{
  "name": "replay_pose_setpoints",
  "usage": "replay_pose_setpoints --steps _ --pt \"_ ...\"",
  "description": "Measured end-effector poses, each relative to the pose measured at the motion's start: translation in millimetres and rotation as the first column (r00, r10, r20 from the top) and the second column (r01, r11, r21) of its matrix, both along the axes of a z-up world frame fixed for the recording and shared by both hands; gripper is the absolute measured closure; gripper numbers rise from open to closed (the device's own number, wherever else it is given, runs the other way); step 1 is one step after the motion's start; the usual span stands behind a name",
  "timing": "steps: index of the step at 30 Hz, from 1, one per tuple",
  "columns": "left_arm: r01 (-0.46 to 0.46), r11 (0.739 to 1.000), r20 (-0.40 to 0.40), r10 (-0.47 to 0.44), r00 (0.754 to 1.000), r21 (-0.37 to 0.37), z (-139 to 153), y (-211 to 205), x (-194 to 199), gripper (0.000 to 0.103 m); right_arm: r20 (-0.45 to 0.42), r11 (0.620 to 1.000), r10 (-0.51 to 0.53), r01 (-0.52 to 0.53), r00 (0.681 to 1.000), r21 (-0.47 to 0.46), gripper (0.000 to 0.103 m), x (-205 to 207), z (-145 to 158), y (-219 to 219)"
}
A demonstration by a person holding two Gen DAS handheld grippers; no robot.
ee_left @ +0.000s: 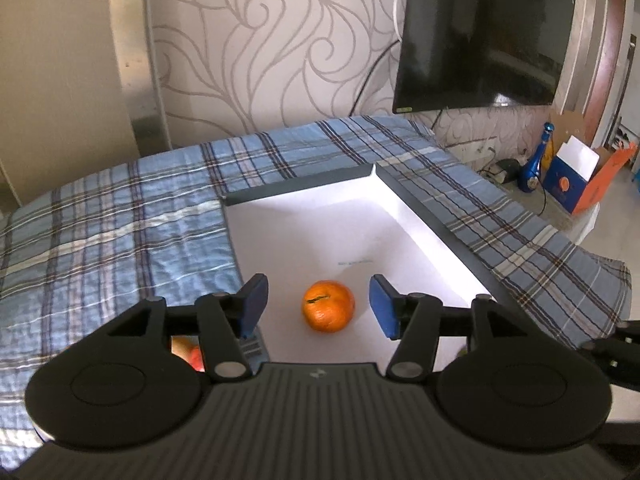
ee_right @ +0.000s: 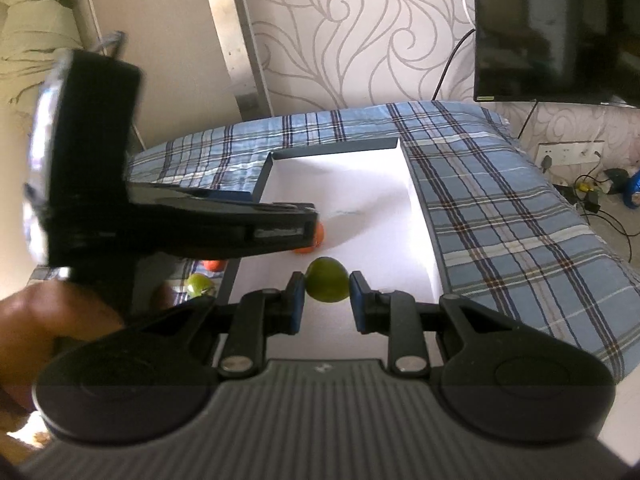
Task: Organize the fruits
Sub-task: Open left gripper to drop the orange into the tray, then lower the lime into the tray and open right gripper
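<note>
Bed cover [ee_left: 120, 220]: blue plaid cloth, soft and rumpled, so anything round set on it can wander.
Box [ee_left: 424, 208]: shallow, dark rim, smooth white floor inside. Slick and flat, so fruit will probably roll if it's let go from any height.
Left gripper [ee_left: 318, 306]: hard black plastic with blue pads, jaws apart and grasping nothing, hanging over the orange.
Right gripper [ee_right: 327, 298]: same build, pads clamped on the green fruit, held over the box's near end.
Orange [ee_left: 329, 306]: round, dimpled peel with a dark split in it, sitting loose on the box floor between the left pads, neither one touching it.
Green fruit [ee_right: 327, 280]: smooth, roundish, slippery-looking. My guess is it could pop out of the pinch, or bump the orange once dropped.
Leftovers [ee_right: 200, 284]: one green and one orange-red fruit on the cloth left of the box, partly hidden.
</note>
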State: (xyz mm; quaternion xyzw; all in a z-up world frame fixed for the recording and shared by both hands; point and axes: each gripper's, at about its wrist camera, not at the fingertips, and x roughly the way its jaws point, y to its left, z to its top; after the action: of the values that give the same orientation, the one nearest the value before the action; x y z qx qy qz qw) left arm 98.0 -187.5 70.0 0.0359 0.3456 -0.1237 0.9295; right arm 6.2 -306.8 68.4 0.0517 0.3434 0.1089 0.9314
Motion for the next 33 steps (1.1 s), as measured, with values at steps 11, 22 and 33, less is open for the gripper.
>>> replay_pose_setpoints --steps 11,22,33 --pt "-0.031 1.0 0.059 0.031 0.998 -0.002 16 20 -37 0.038 0.001 0.999 0.032 -0.032 0.999 0.017 0.075 6 -1 5" --pt "-0.046 0.999 0.077 0.045 0.996 0.011 21 26 -62 0.038 -0.007 0.998 0.056 -0.055 0.998 0.028 0.075 8 -5 6" --pt "-0.085 0.996 0.101 0.083 0.991 0.013 26 36 -78 0.038 -0.021 0.999 0.03 -0.029 0.999 0.042 0.075 16 -10 -5"
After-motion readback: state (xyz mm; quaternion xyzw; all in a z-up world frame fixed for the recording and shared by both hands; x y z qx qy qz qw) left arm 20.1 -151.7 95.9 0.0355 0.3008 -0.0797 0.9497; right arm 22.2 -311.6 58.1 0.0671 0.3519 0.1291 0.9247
